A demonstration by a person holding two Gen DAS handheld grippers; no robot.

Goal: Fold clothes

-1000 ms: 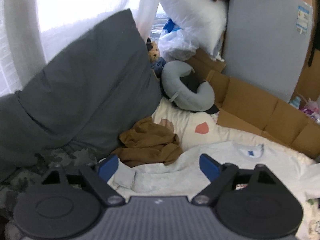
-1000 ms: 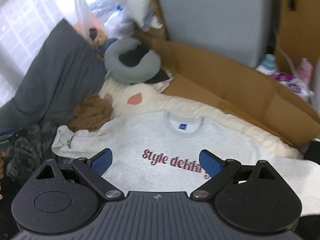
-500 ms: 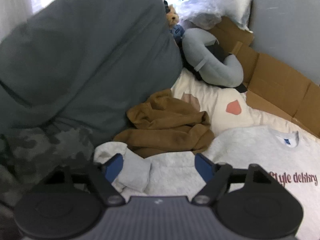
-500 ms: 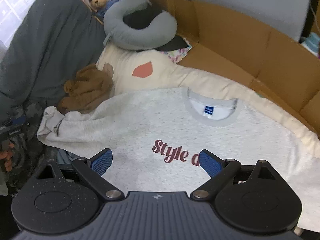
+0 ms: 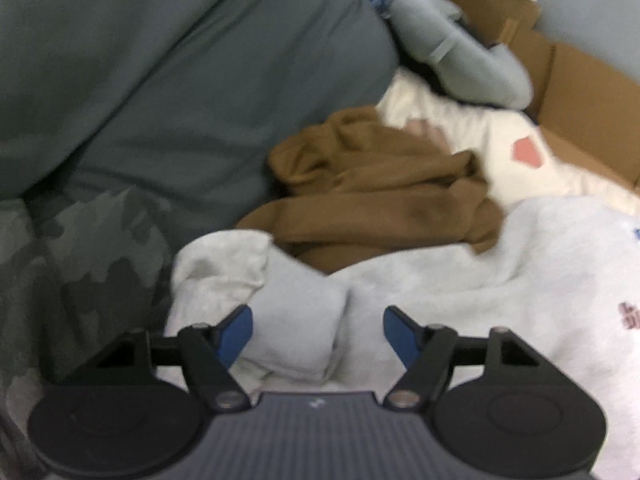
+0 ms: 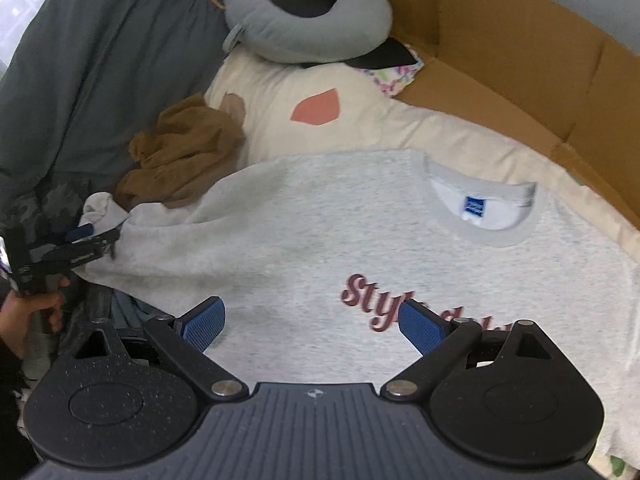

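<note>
A light grey sweatshirt (image 6: 320,232) with dark red script lies flat, front up, collar toward the cardboard. Its left sleeve ends in a bunched grey cuff (image 5: 296,320). My left gripper (image 5: 318,330) hangs just over that cuff, jaws closing, the cuff between the blue pads without being pressed. It shows again in the right wrist view as the left gripper (image 6: 84,236) at the sleeve end, held by a hand (image 6: 28,312). My right gripper (image 6: 310,324) is open above the sweatshirt's chest, near the lettering, with nothing between its fingers.
A crumpled brown garment (image 5: 380,184) lies beside the sleeve. A big dark grey cushion (image 5: 160,80) and camouflage fabric (image 5: 80,248) fill the left. A grey neck pillow (image 6: 304,28), a cream cushion (image 6: 320,120) and cardboard walls (image 6: 520,60) border the far side.
Both grippers have come down toward the sweatshirt. The left one now sits over the sleeve cuff with its jaws narrower. The right one hangs closer over the chest lettering.
</note>
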